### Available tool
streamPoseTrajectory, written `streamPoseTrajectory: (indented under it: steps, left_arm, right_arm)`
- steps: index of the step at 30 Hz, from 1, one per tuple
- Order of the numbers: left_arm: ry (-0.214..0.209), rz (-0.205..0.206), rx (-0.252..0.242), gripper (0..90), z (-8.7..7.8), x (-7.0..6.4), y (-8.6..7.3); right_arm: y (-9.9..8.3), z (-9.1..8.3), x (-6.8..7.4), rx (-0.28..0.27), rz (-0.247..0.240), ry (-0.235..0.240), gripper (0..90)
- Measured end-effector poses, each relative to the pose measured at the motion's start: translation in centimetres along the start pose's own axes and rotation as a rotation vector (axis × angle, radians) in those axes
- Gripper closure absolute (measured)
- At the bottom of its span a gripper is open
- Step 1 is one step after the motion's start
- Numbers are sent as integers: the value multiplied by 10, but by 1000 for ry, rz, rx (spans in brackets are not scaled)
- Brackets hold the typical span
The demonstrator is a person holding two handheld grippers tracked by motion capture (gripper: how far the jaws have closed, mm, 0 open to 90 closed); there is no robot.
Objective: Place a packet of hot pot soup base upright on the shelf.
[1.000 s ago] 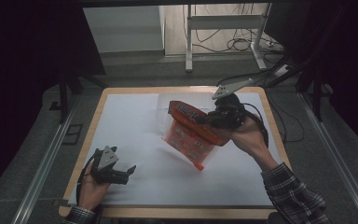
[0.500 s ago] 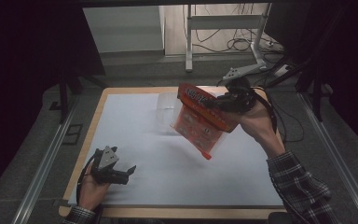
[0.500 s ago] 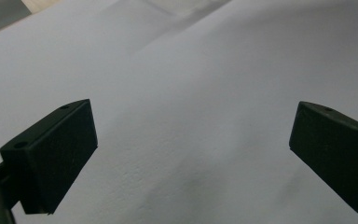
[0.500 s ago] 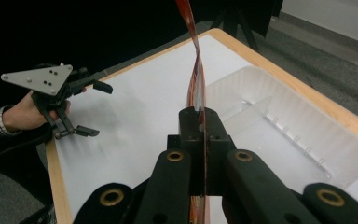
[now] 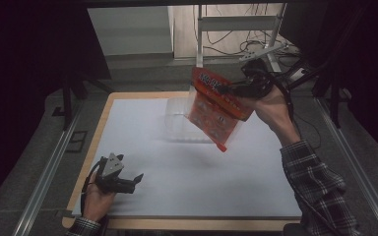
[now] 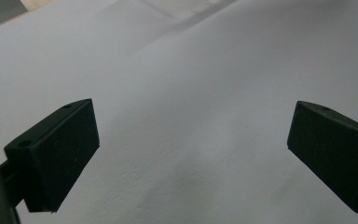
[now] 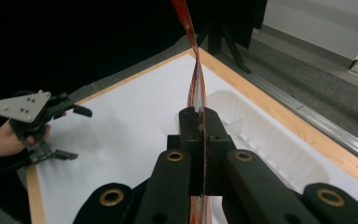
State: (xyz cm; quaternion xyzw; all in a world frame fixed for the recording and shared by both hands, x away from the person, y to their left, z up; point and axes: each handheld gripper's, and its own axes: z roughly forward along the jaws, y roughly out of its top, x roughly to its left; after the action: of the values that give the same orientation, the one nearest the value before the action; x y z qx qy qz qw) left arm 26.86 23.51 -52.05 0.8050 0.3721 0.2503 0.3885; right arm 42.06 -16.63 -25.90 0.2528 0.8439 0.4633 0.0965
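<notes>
On the table (image 5: 142, 123), clear tray (image 5: 177, 120), empty

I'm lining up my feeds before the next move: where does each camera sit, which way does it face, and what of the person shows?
High view: above the near side, looking forward and down on the white table; both forearms show.
Left gripper view: rides the left gripper, facing the bare sheet between open jaws.
Right gripper view: rides the right gripper, clamped on the orange packet, facing the clear tray.
Shared: high and right gripper views both show the left hand.
</notes>
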Motion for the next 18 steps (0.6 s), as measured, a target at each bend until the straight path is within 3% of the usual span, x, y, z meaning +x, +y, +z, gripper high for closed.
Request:
streamPoseTrajectory:
  steps: [18]
  left_arm:
    - [2, 2, 3, 16, 0, 0, 0]
  right_arm:
    - [33, 17, -38, -8, -4, -69, 894]
